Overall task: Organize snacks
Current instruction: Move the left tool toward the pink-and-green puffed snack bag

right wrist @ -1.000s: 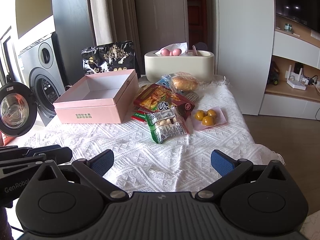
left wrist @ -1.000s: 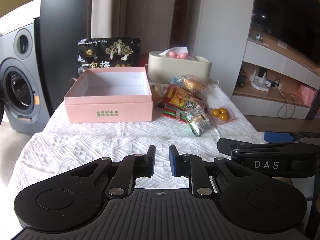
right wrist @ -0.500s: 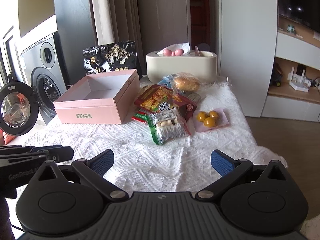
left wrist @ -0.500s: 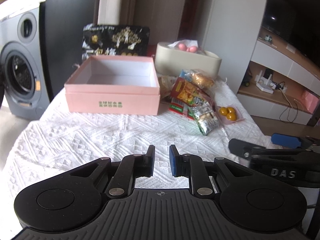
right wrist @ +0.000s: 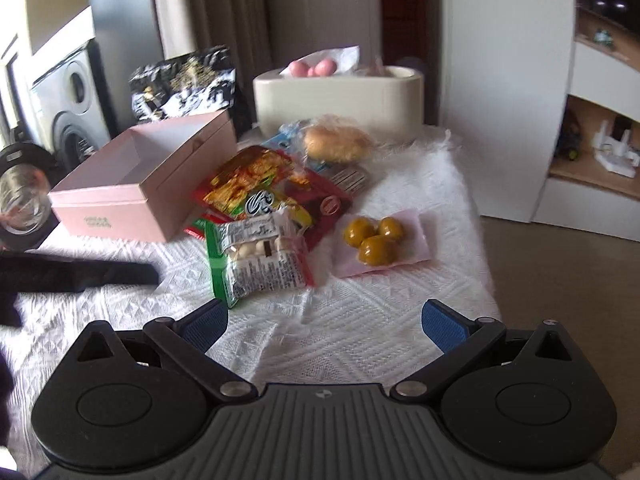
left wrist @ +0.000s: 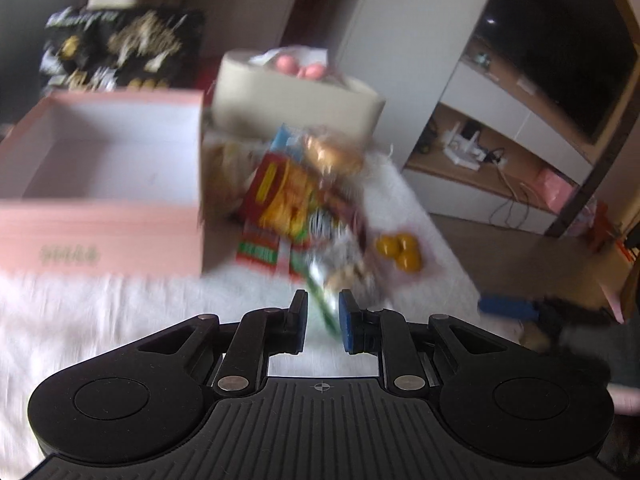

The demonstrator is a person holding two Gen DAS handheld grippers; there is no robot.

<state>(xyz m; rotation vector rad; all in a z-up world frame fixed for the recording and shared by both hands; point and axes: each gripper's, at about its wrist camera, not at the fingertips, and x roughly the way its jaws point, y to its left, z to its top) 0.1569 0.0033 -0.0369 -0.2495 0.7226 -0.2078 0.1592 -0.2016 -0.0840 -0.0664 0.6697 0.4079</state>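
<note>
A pile of snack packets lies on the white cloth: a green-edged packet of white sweets point(right wrist: 260, 256), a red and yellow packet point(right wrist: 256, 178), a wrapped bun point(right wrist: 338, 142) and a pink pouch of yellow balls point(right wrist: 376, 238). An open, empty pink box point(right wrist: 136, 188) stands left of the pile. My left gripper point(left wrist: 323, 318) has its fingers nearly together, with a narrow gap, just short of the green-edged packet point(left wrist: 340, 264); that view is blurred. My right gripper point(right wrist: 324, 322) is wide open and empty, near the green-edged packet and the pouch.
A cream tub point(right wrist: 338, 96) with pink balls and tissue stands at the back, a black snack bag point(right wrist: 182, 82) behind the box. The table's right edge point(right wrist: 486, 264) drops to the floor. A washing machine point(right wrist: 68, 100) stands far left.
Both grippers have moved forward towards the snack pile, the left one fast and to the right. The finger gaps are unchanged.
</note>
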